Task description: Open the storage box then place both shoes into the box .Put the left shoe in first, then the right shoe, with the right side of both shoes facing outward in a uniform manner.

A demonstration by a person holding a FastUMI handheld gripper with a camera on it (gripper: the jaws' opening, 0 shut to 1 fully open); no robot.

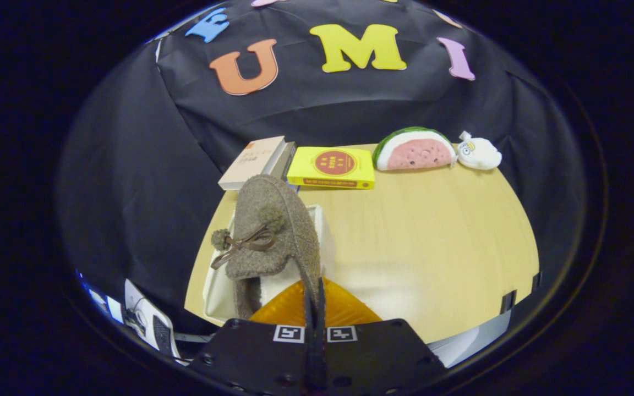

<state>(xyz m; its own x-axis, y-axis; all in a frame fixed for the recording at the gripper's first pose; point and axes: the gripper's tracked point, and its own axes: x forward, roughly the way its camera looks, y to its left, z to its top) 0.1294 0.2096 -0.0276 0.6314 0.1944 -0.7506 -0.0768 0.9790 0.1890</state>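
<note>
Gripper view: jaws clamped on the brown shoe [273, 231], which hangs just ahead over the storage box [215, 286].

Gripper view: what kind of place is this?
Probably a staged demo booth, not a home: black cloth wall behind a small wooden table set with props, books and a watermelon plush. The gripper is shut on a shoe over a white box.

The shoe [273, 231] hangs just ahead of the gripper [315, 308], pinched between its fingers, above the storage box [215, 286]; beyond lie books [331, 168]; farther right, two plush toys [416, 149].
</note>
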